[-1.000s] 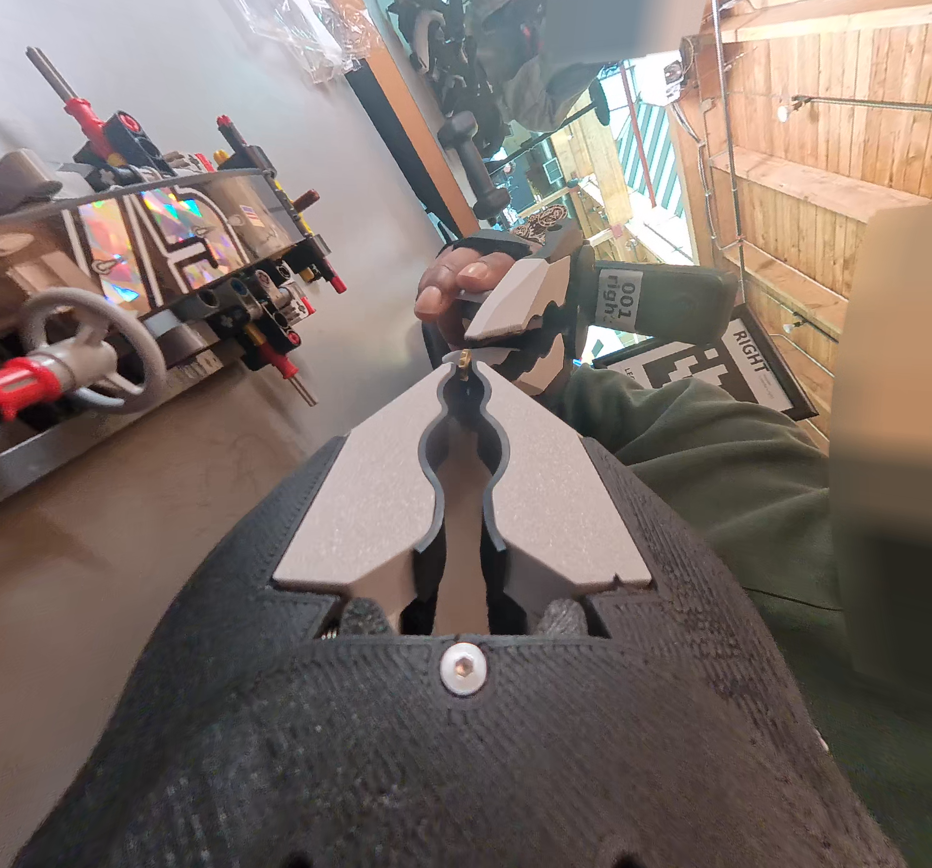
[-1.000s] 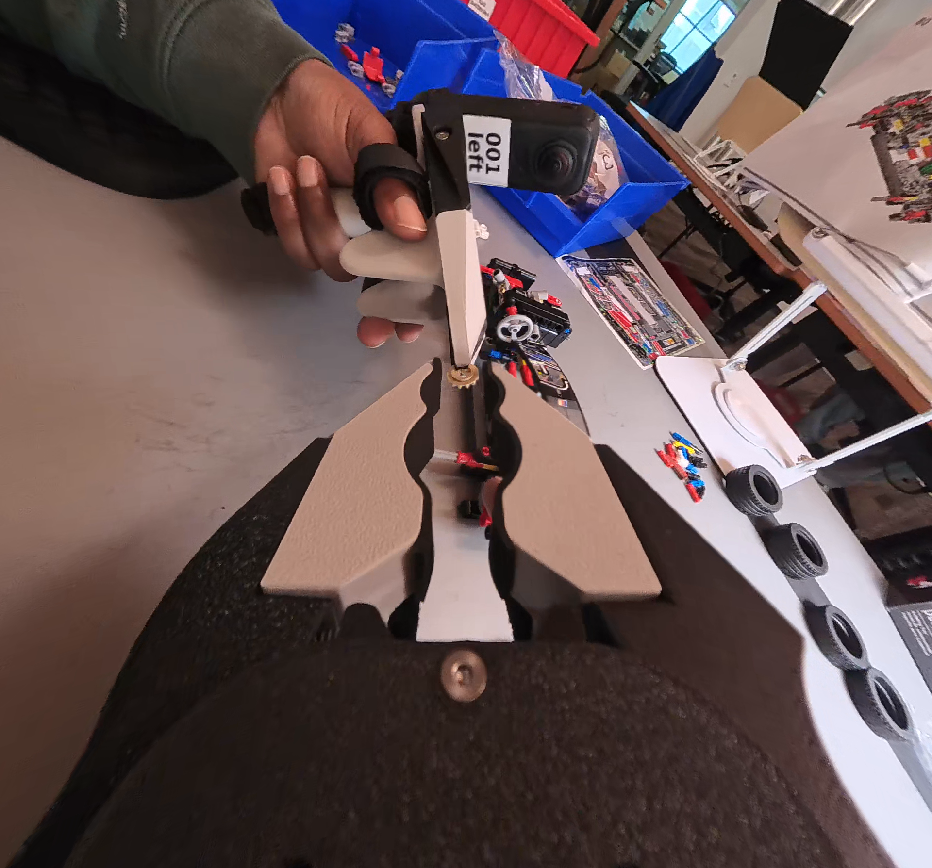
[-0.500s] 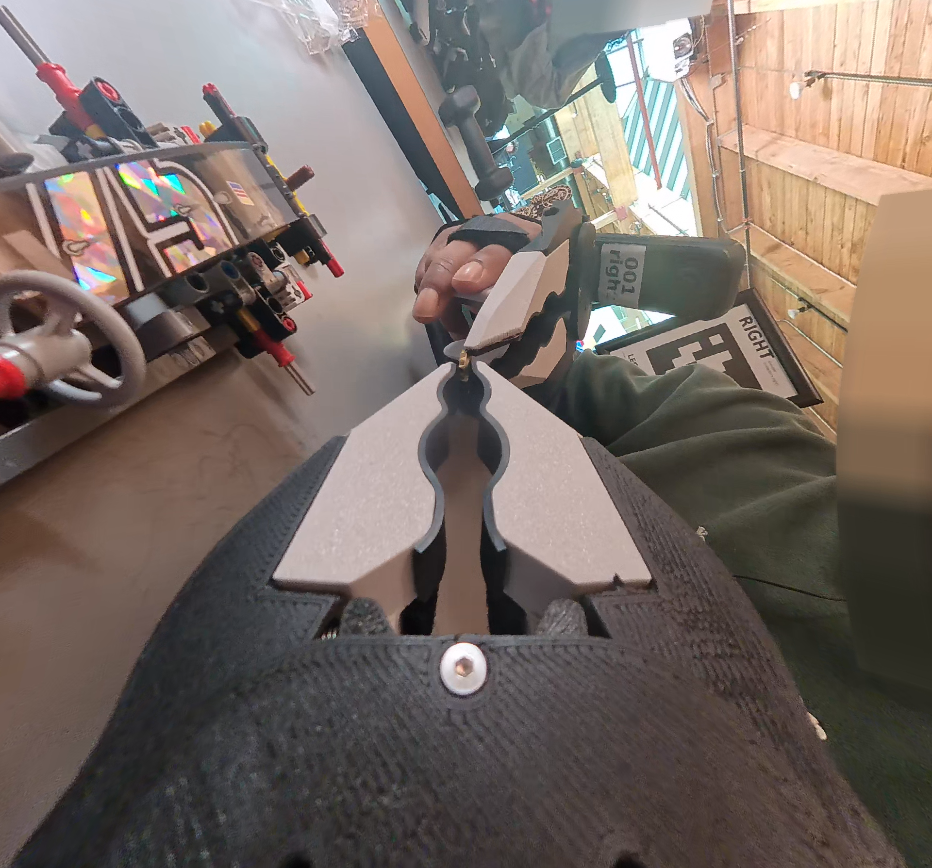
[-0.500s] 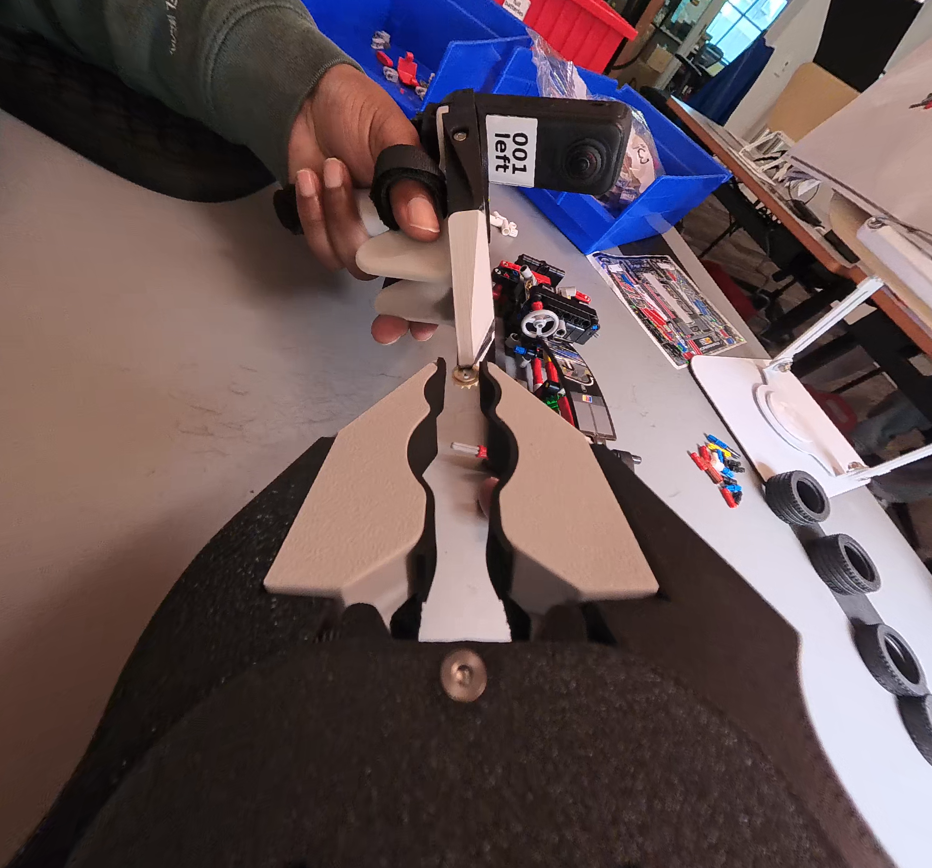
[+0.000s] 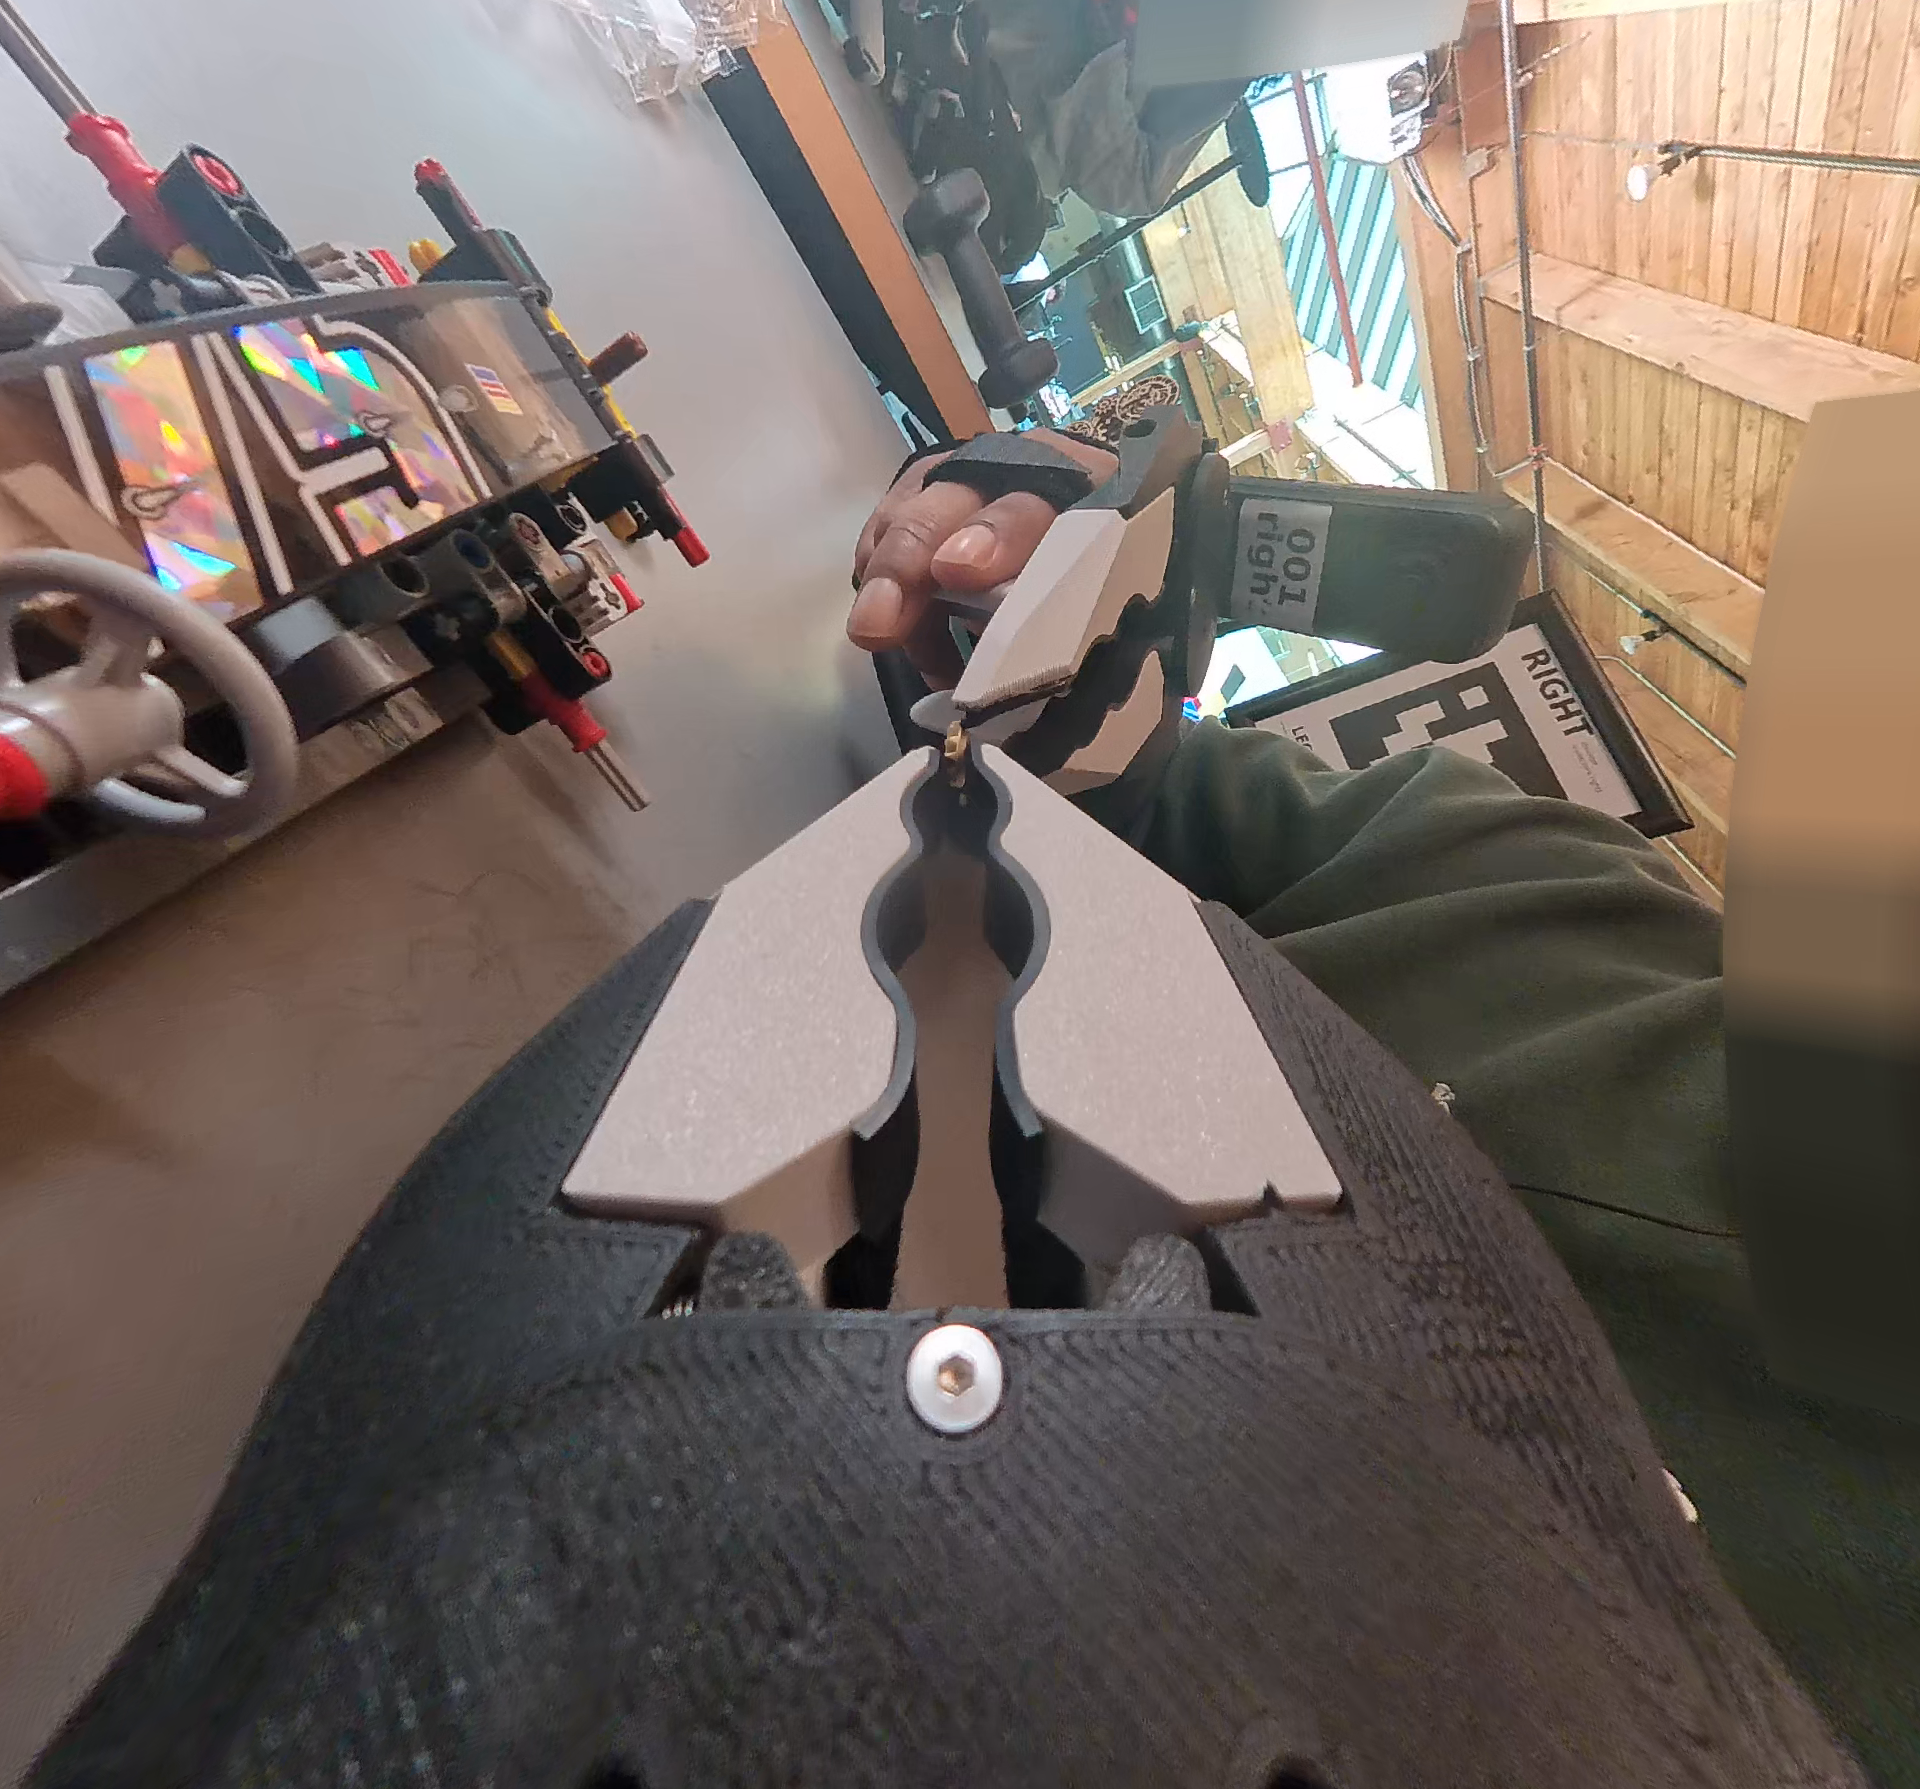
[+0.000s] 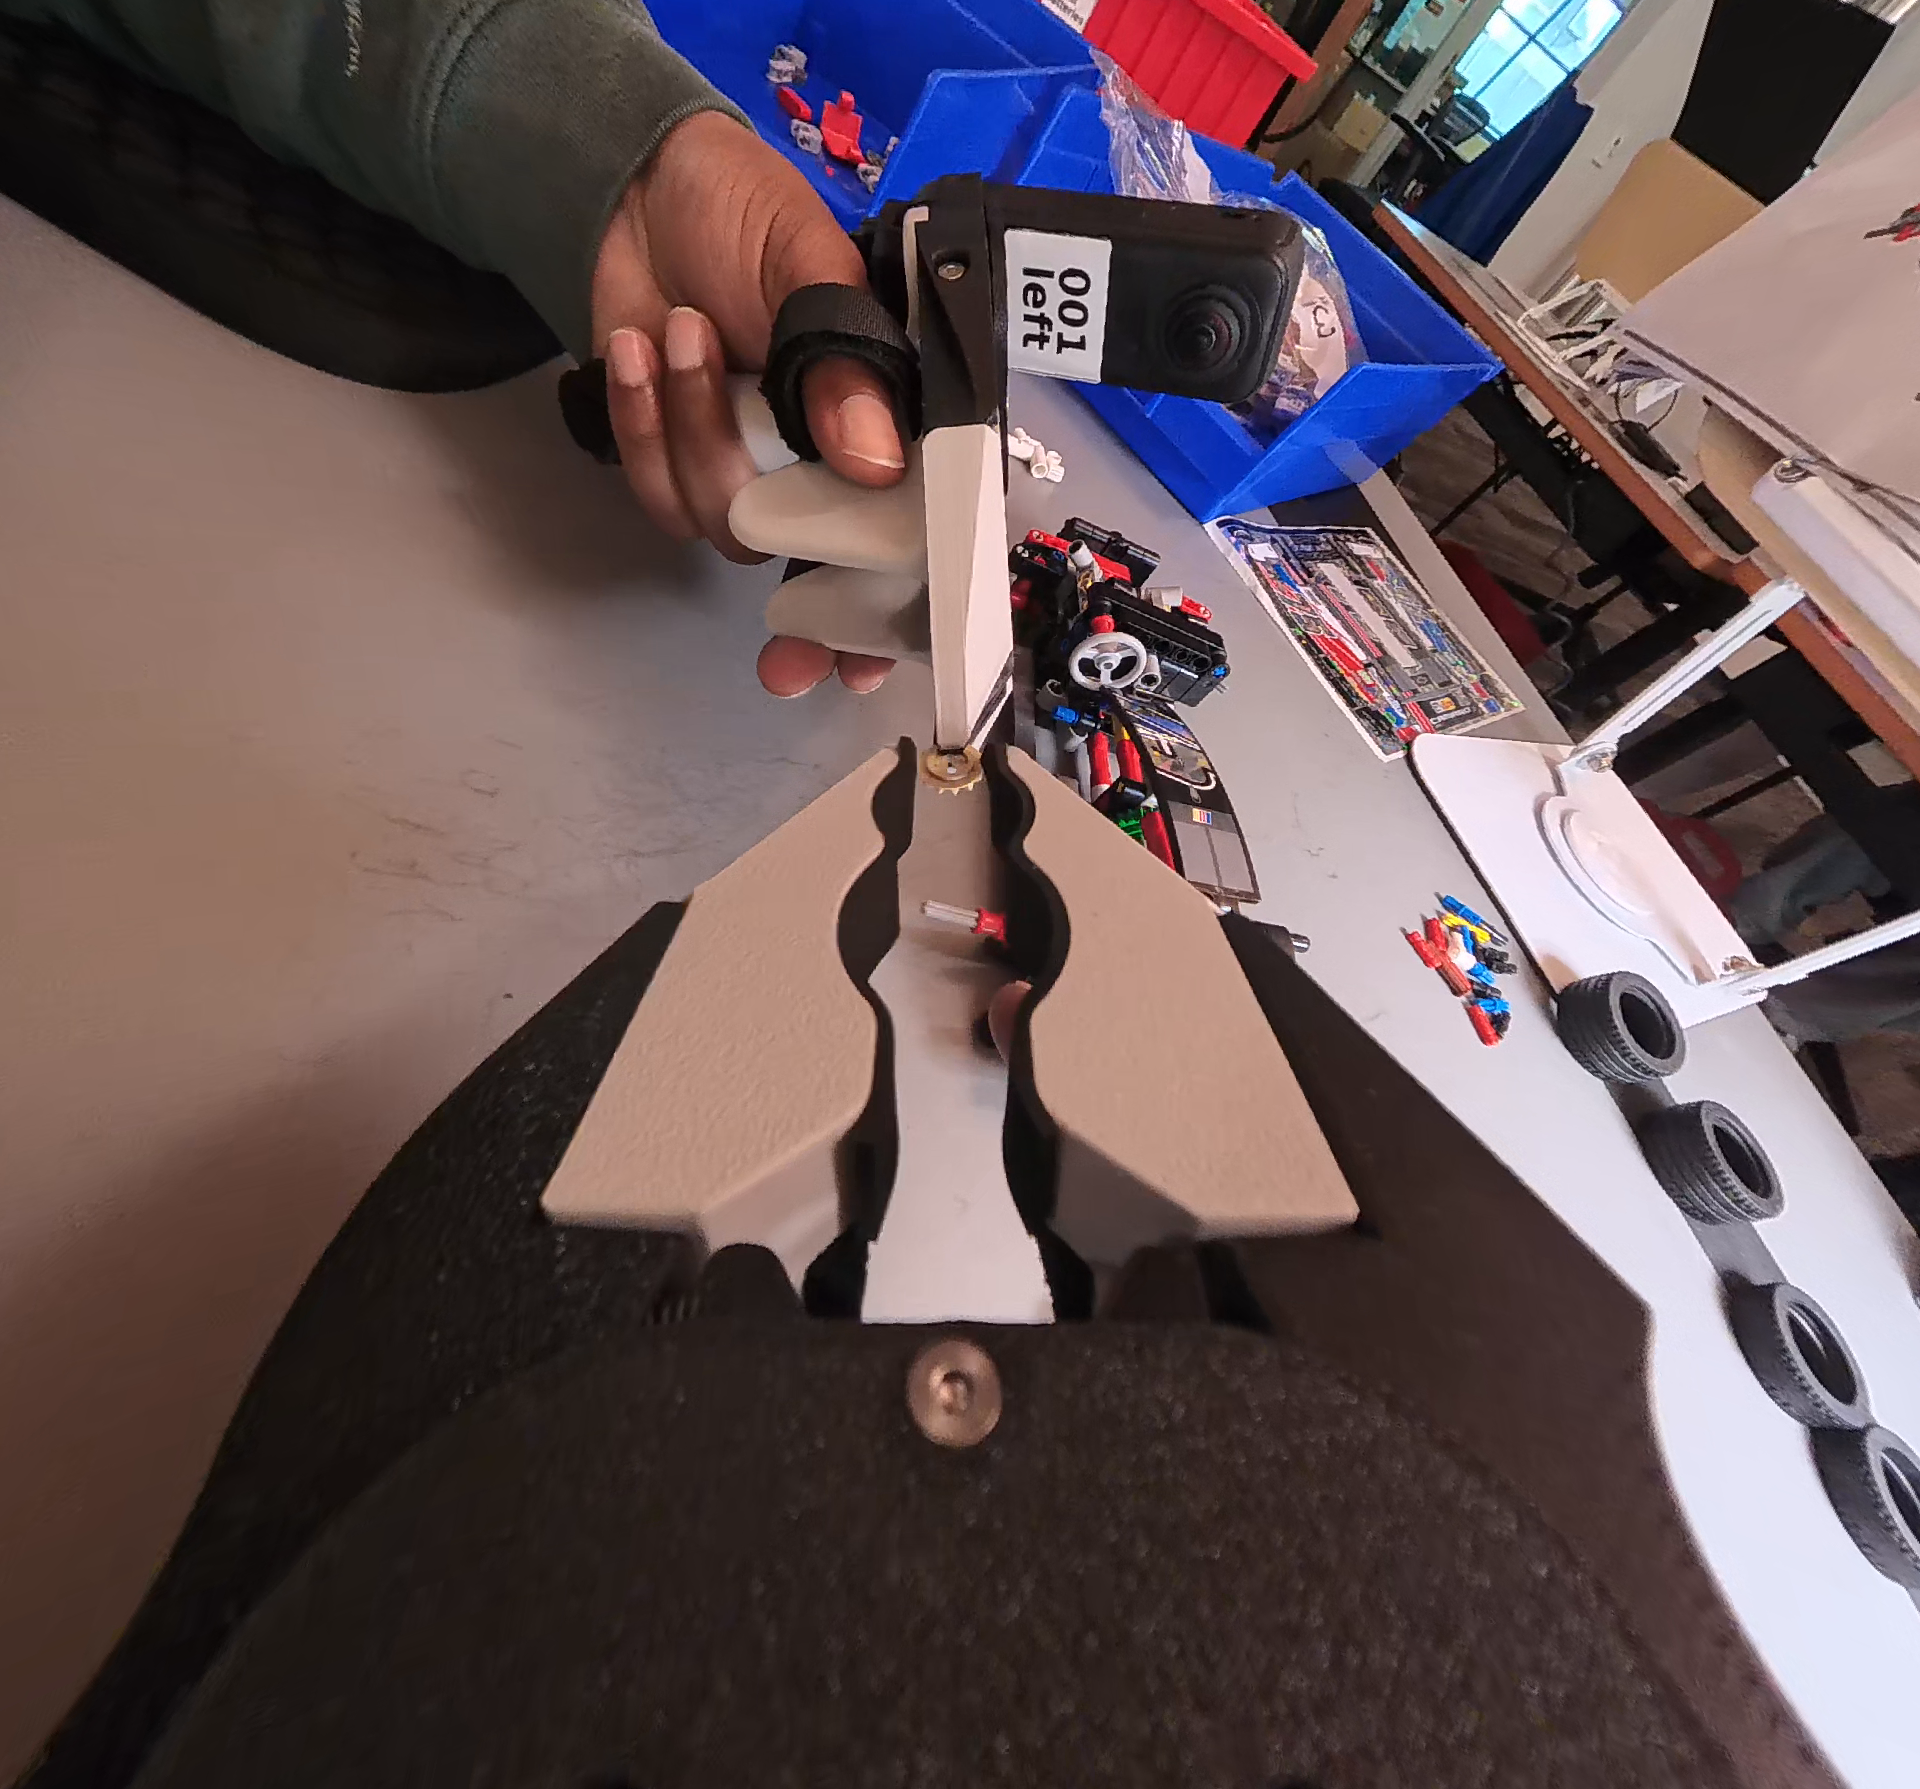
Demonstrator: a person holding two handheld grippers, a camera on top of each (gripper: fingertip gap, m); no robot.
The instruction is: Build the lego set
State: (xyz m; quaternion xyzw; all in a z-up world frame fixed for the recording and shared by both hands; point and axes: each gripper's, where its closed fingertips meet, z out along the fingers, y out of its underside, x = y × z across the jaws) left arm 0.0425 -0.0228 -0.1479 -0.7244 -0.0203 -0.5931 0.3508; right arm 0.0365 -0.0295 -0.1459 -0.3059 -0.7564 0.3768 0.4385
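A small tan gear [image 6: 951, 768] sits between the tips of both grippers, held in the air above the grey table [image 6: 312, 700]. My left gripper [image 5: 956, 765] is shut on the gear [image 5: 954, 752], seen edge-on. My right gripper [image 6: 951, 771] meets it tip to tip, and its jaws stand closed against the gear's rim. In the right wrist view the left gripper's fingers [image 6: 966, 596] come down from above. The partly built lego car [image 6: 1122, 659], with a grey steering wheel, lies on the table just beyond; it also shows in the left wrist view [image 5: 312, 492].
A short red-tipped axle [image 6: 961, 918] lies on the table under my right gripper. Several black tyres [image 6: 1621, 1012] line the right edge, beside a pile of small pins [image 6: 1460, 960] and a white stand base [image 6: 1558, 856]. A printed sheet [image 6: 1361, 617] and blue bins [image 6: 1247, 389] lie farther back. The grippers are tip to tip, or close to it. About 8 cm separates my left fingertips from the short red-tipped axle [image 6: 961, 918].
Both grippers stay tip to tip on the gear with their jaws unchanged. They have drifted together slightly, so the car and tyres sit differently in the views.
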